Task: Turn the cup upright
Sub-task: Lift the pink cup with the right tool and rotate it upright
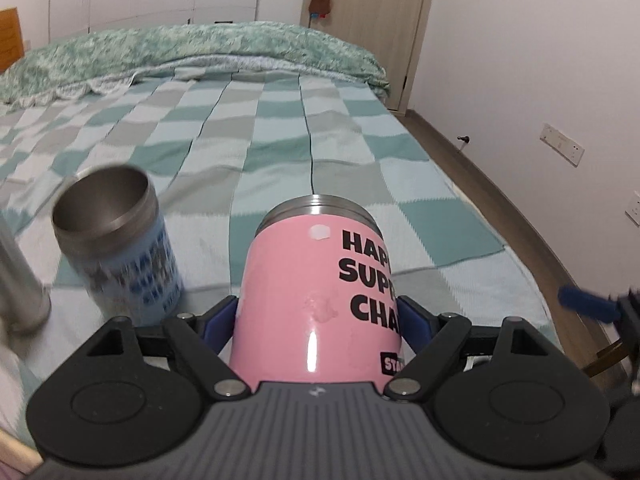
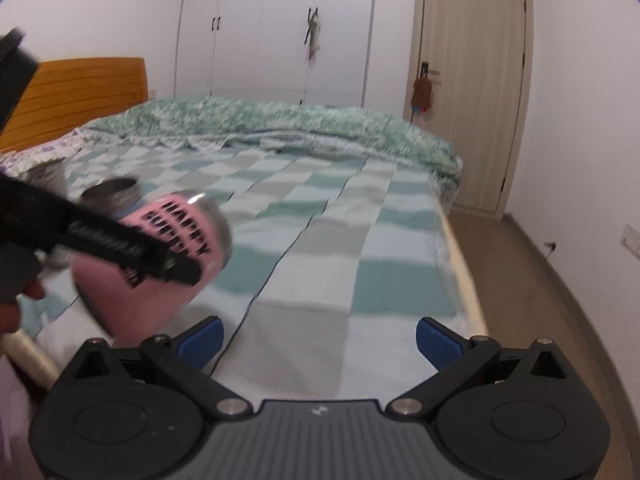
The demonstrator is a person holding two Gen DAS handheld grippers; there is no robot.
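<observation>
A pink steel cup [image 1: 316, 300] with black lettering sits between the fingers of my left gripper [image 1: 318, 320], which is shut on its body. The cup's steel rim points away from the camera over the bed. In the right wrist view the same pink cup [image 2: 168, 256] hangs tilted above the checked blanket, held by the left gripper. My right gripper [image 2: 318, 338] is open and empty, low over the blanket to the right of the cup.
A blue patterned steel cup [image 1: 120, 244] stands upright on the checked blanket [image 1: 280, 140] to the left, beside a plain steel bottle [image 1: 20, 280]. A green duvet [image 1: 200, 48] lies at the far end. The bed's right edge [image 2: 464, 272] drops to the floor.
</observation>
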